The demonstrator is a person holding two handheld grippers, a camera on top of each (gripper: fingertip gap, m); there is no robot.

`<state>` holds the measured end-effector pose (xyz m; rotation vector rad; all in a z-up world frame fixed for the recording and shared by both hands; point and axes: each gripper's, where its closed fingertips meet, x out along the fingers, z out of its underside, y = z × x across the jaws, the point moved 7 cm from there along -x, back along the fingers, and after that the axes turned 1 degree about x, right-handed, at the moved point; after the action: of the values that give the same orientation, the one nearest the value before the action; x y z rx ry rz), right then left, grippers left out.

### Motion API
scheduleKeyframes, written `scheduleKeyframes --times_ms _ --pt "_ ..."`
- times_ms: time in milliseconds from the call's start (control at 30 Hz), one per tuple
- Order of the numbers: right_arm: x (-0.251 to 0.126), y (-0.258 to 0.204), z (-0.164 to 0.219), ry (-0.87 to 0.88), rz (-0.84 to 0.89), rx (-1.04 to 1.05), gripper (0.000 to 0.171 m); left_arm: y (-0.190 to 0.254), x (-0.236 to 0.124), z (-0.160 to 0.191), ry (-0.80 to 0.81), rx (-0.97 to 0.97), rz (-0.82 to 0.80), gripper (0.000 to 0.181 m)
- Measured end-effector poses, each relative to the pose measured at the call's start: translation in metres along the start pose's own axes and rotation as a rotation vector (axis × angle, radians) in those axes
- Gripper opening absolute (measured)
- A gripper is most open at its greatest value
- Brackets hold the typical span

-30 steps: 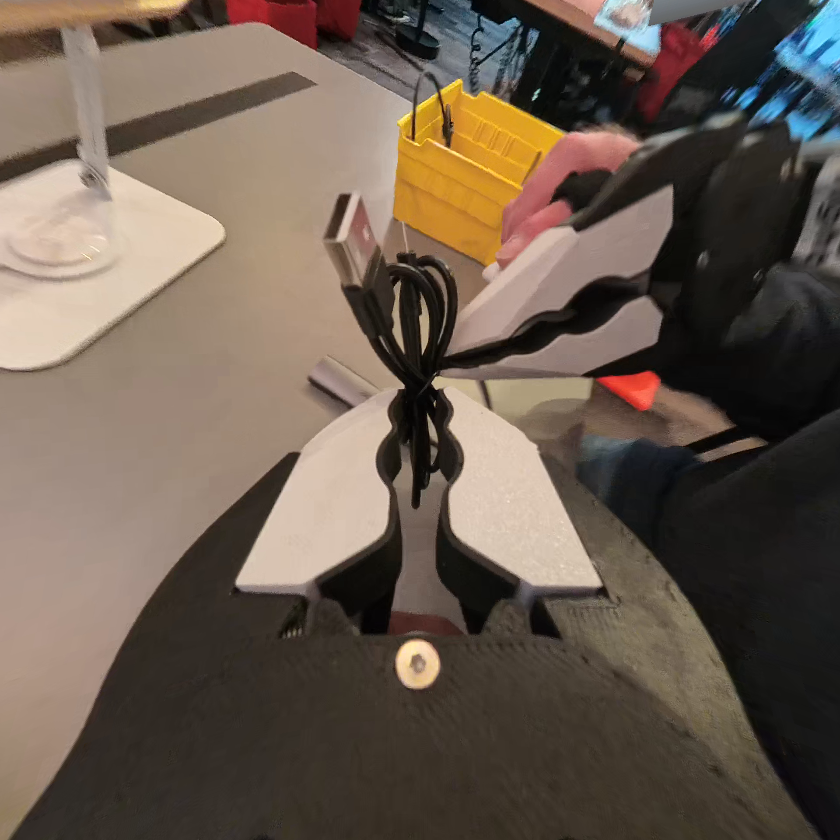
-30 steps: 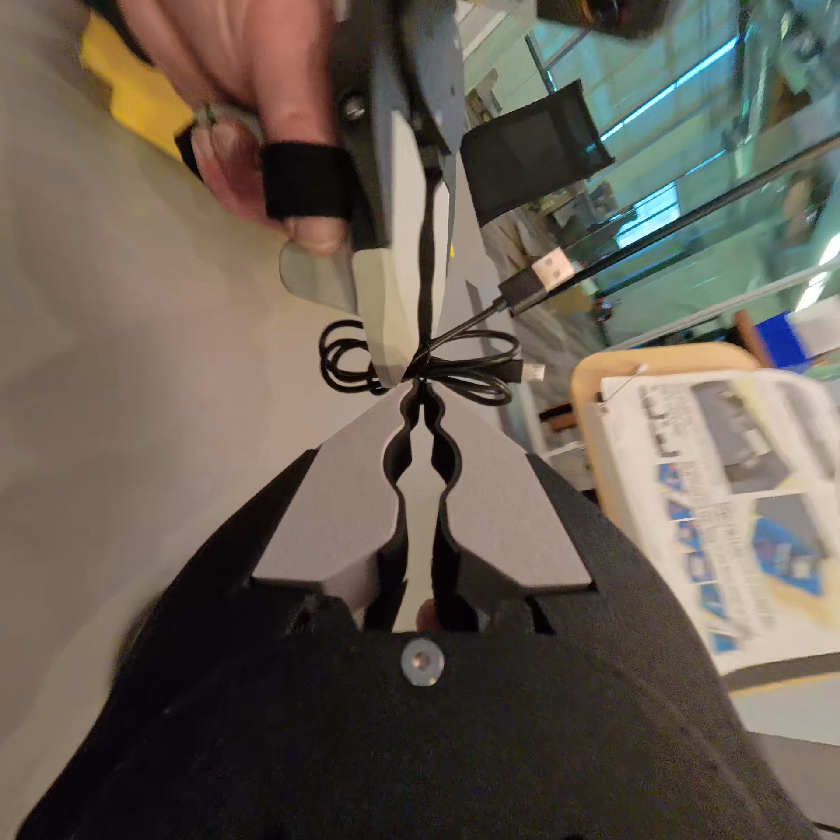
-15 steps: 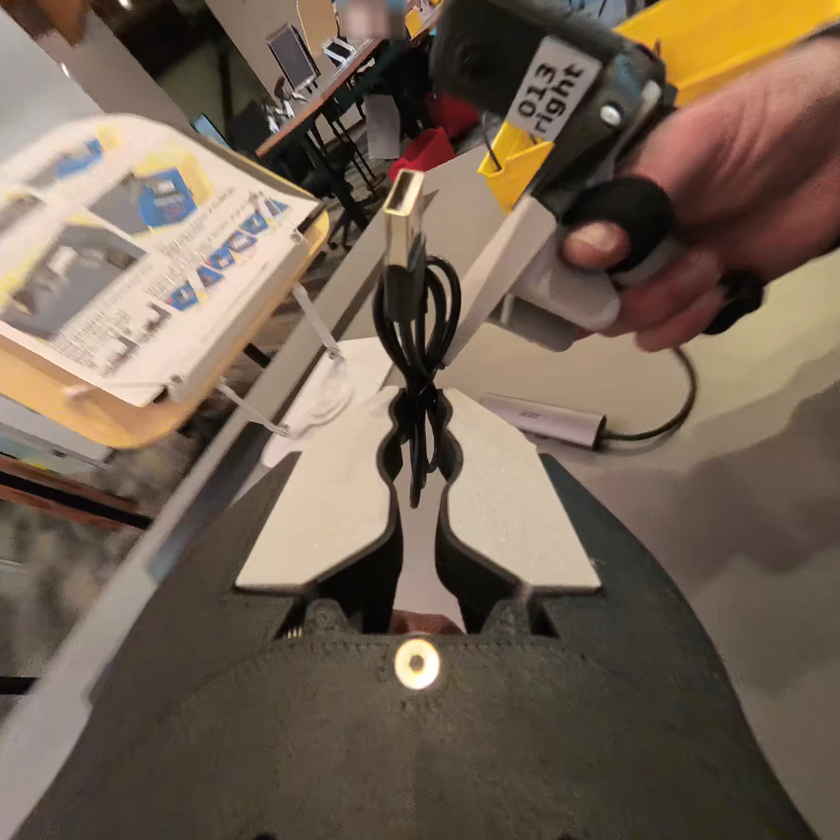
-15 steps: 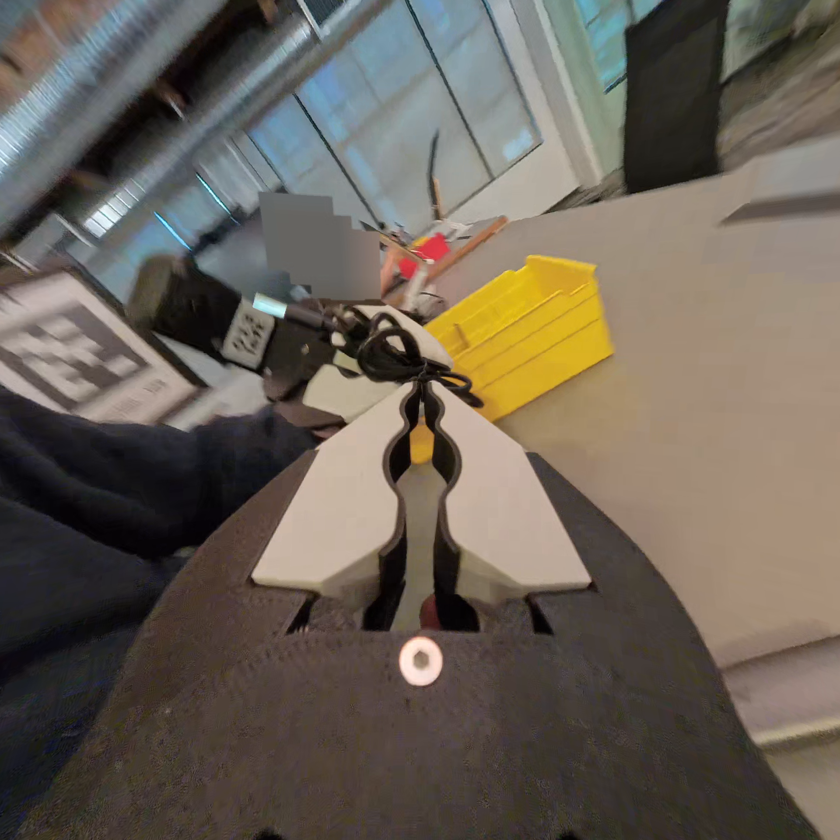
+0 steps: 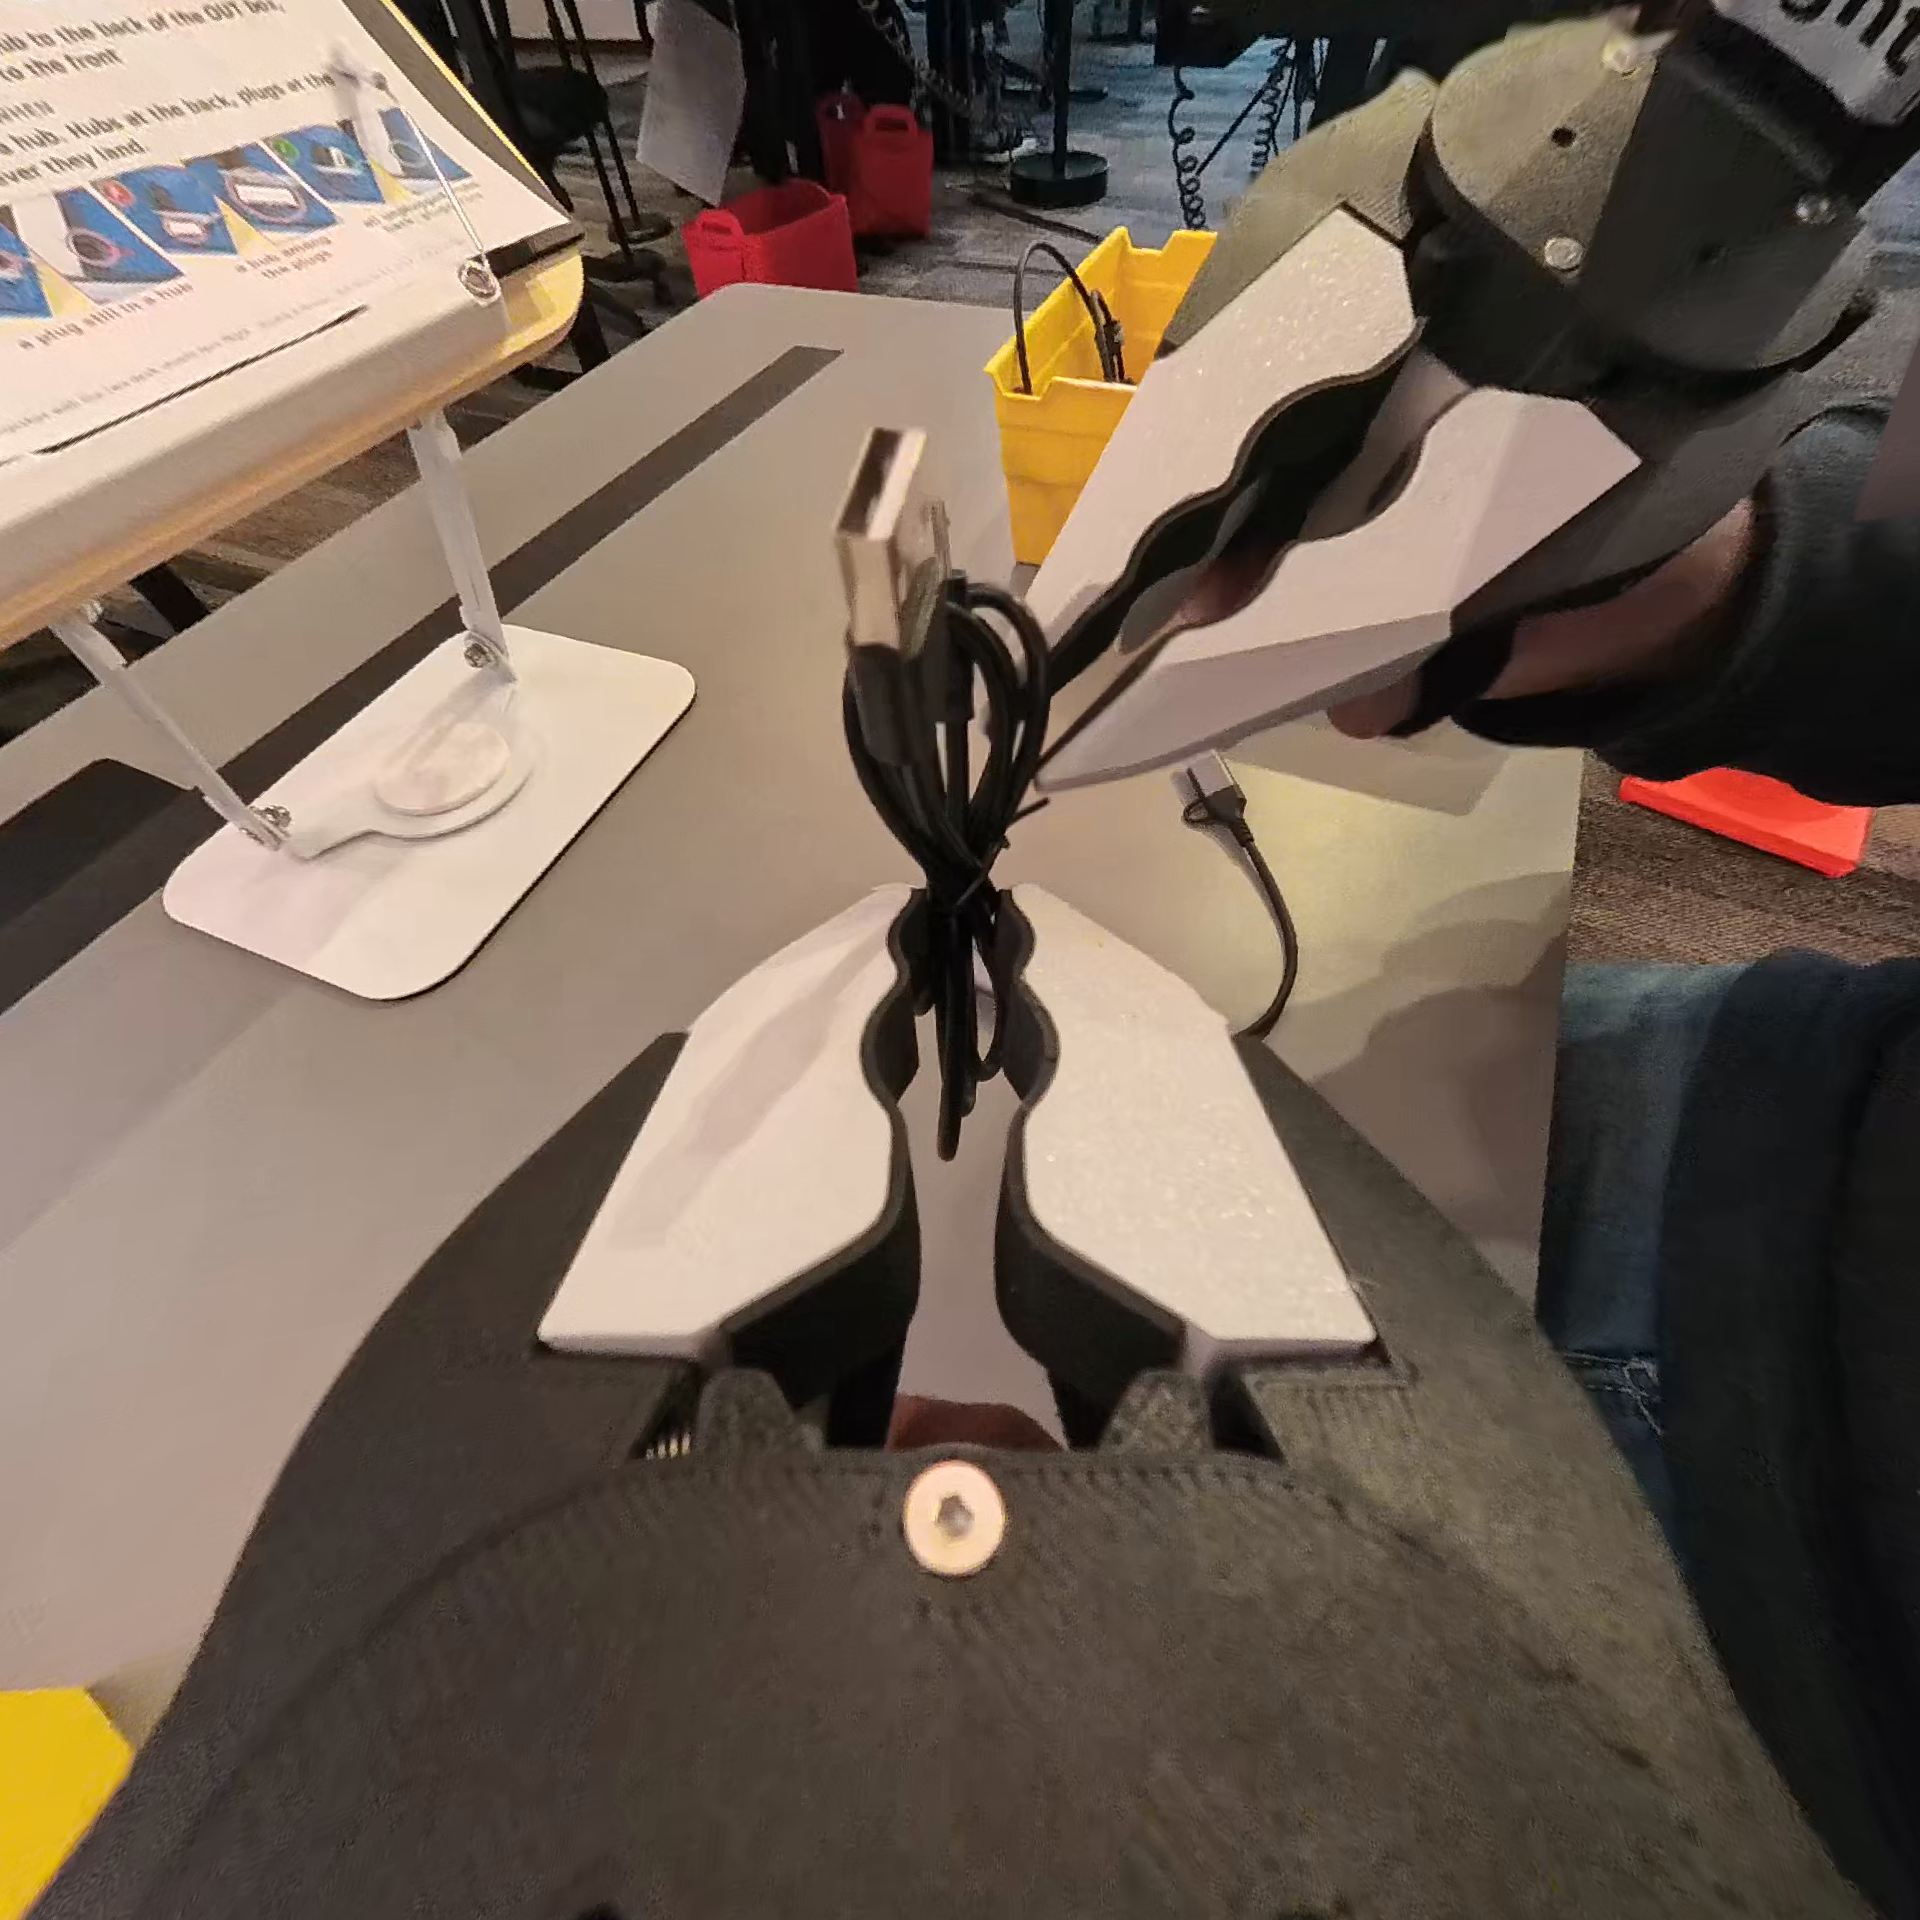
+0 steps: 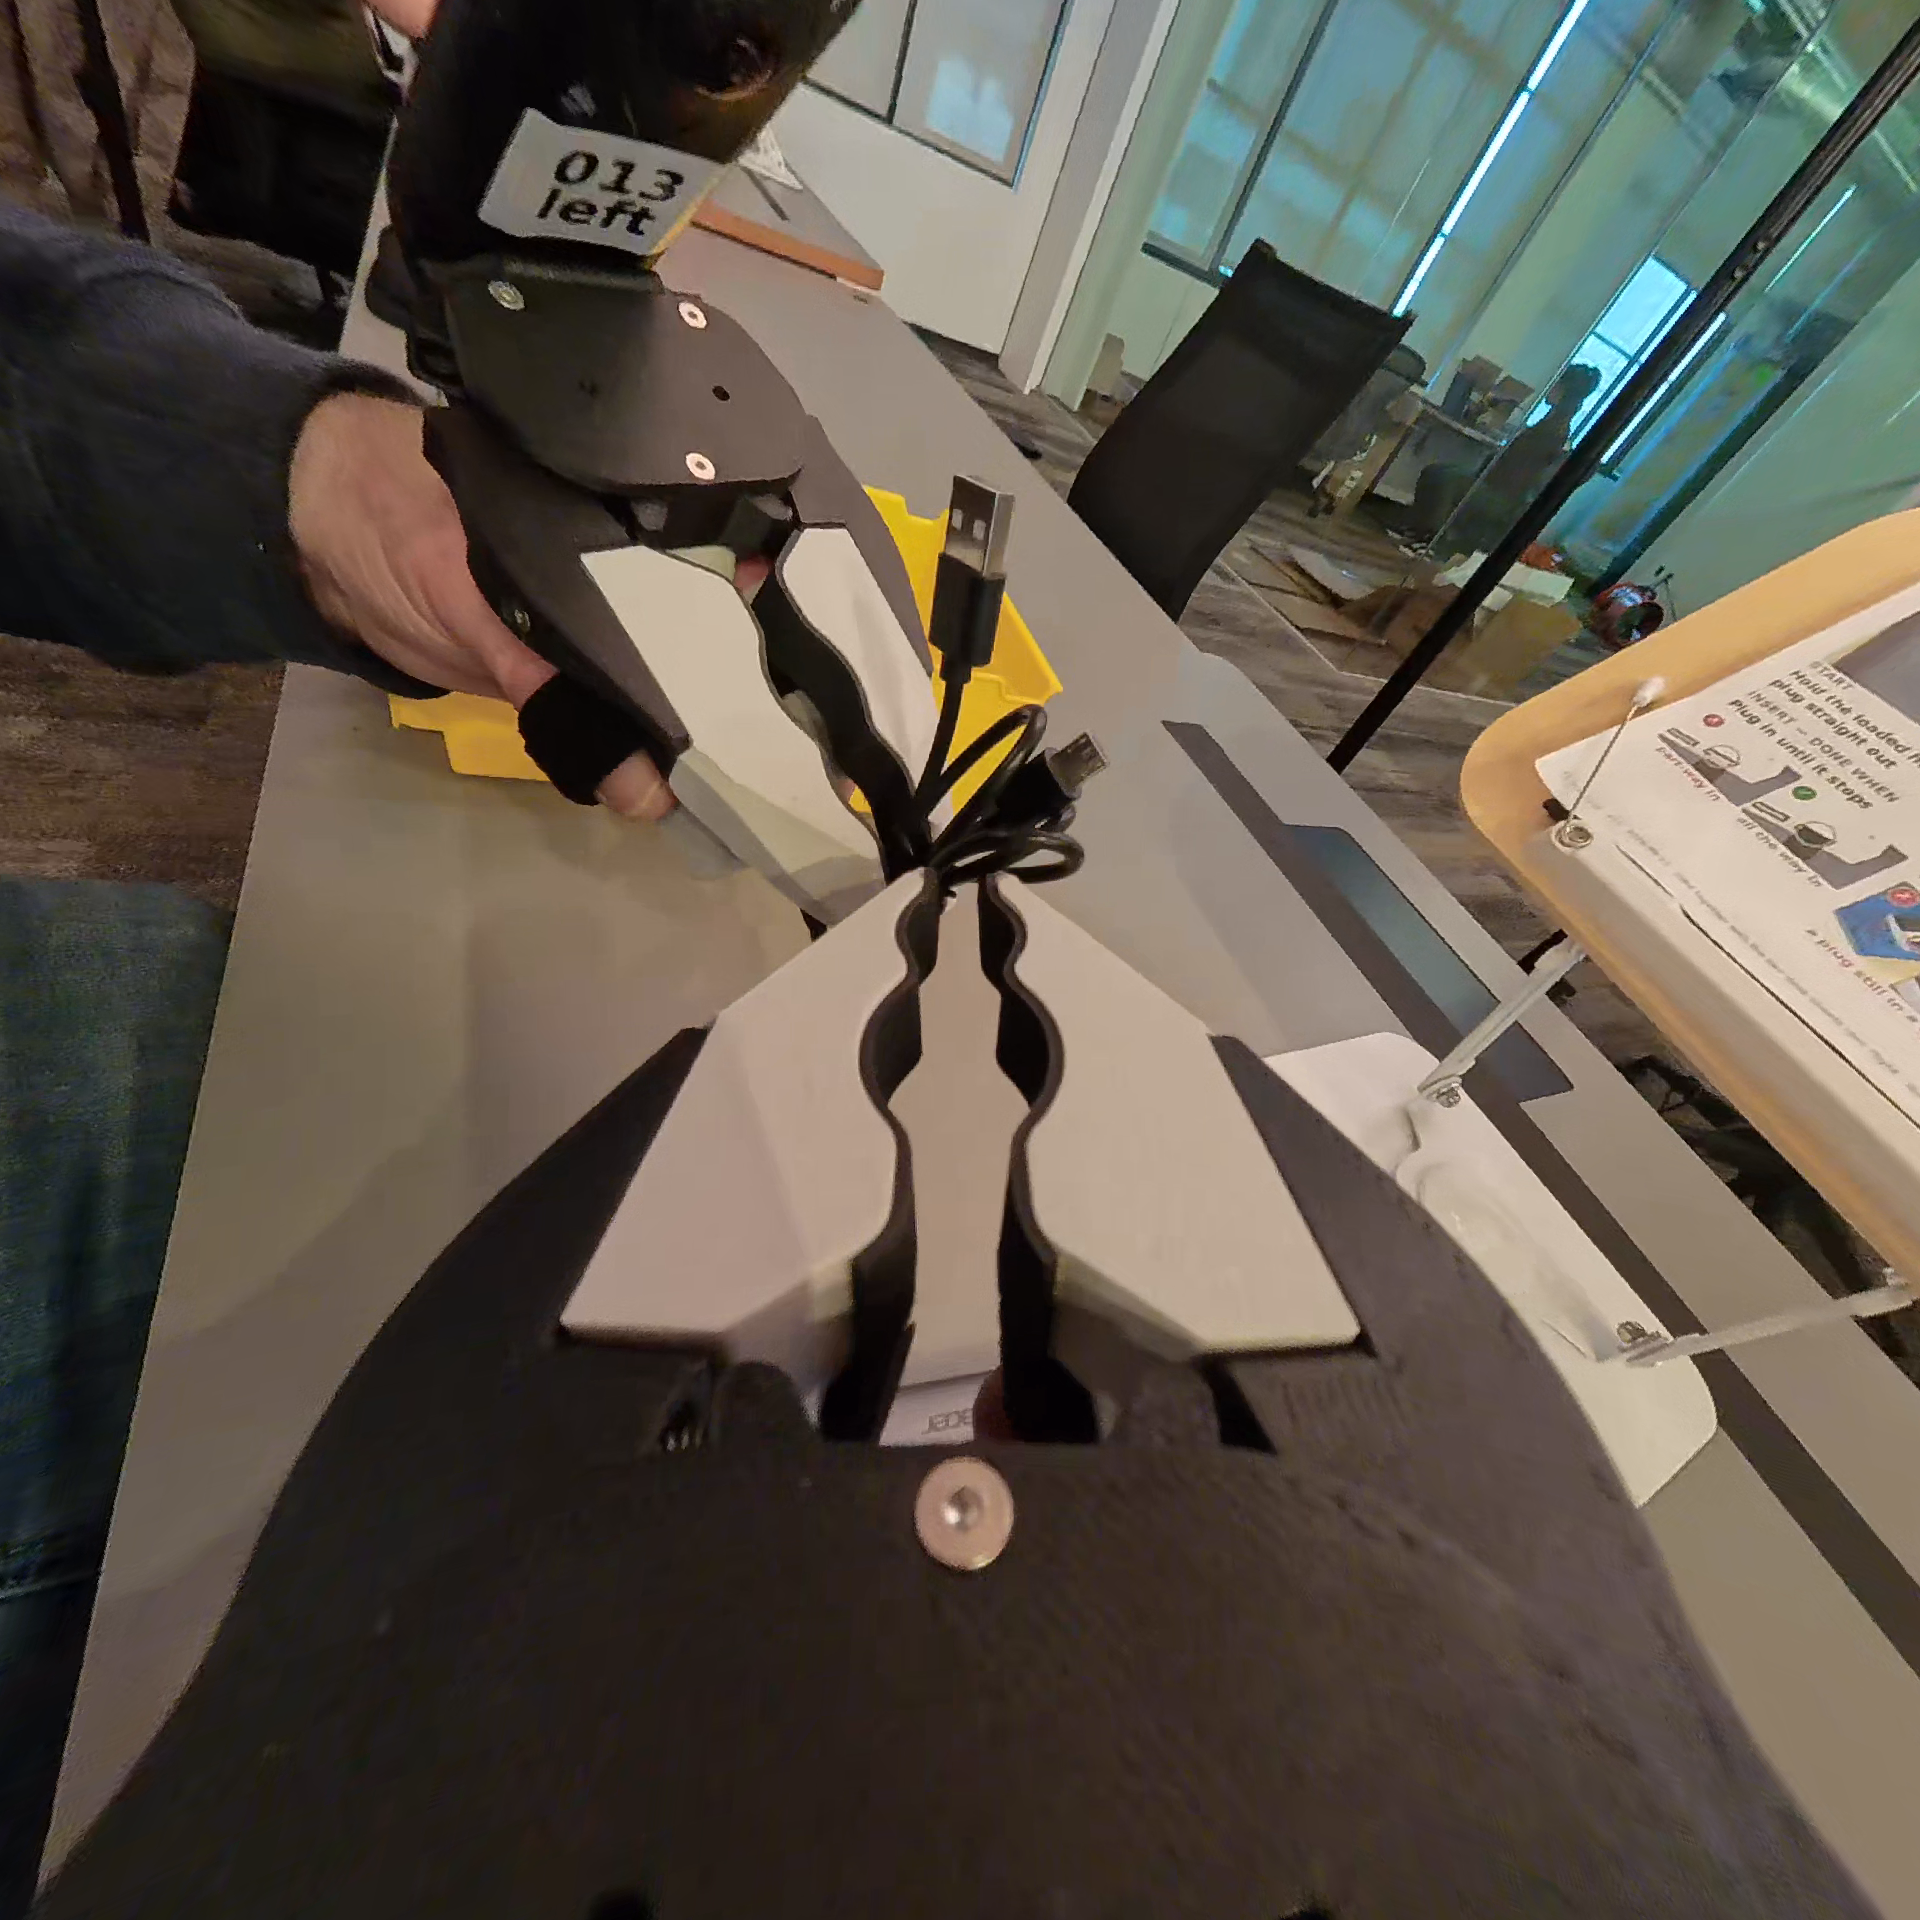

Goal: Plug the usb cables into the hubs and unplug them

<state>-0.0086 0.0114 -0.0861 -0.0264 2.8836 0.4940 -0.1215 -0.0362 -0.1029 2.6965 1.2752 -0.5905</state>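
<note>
While perhaps blurred, grey table (image 5: 582, 1039).

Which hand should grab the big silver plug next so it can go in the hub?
Probably the right. The left tongs are shut on the bundled black cable, so they are busy. The right tongs pinch only a strand at the bundle's edge, and the USB plug sticks up free just beside them.

Black coiled USB cable (image 5: 951, 790), bundled, held above the table, USB-A plug (image 5: 888, 540) pointing up, small plug (image 6: 1075, 764) sticking sideways
</note>
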Motion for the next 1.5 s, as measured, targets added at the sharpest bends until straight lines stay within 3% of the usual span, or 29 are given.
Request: scheduleKeyframes --times_ms 233,500,633,867,1033,1267,1500 --pt "-0.002 0.002 0.001 0.022 -0.071 0.113 0.0 0.002 0.0 -0.002 0.017 0.019 0.005 0.011" --pt "-0.004 0.019 0.012 0.186 -0.248 0.63 0.0 0.008 -0.011 -0.015 0.165 0.065 0.057 0.01" --pt "0.004 0.013 0.016 0.187 -0.315 0.721 0.0 0.007 -0.015 -0.019 0.234 0.025 0.076 0.01" --pt "0.001 0.009 0.01 0.175 -0.375 0.705 0.0 0.001 -0.017 -0.02 0.302 -0.103 0.1 0.01" --pt "-0.008 0.011 -0.004 0.187 -0.355 0.617 0.0 -0.007 -0.018 -0.015 0.235 -0.057 0.017 0.01" --pt "-0.014 0.012 -0.014 0.177 -0.328 0.541 0.0 -0.007 -0.005 -0.004 0.096 -0.042 -0.029 0.01" --pt "-0.009 0.0 -0.036 0.091 -0.27 0.3 0.0 0.007 0.012 0.008 -0.176 0.149 -0.083 0.01"
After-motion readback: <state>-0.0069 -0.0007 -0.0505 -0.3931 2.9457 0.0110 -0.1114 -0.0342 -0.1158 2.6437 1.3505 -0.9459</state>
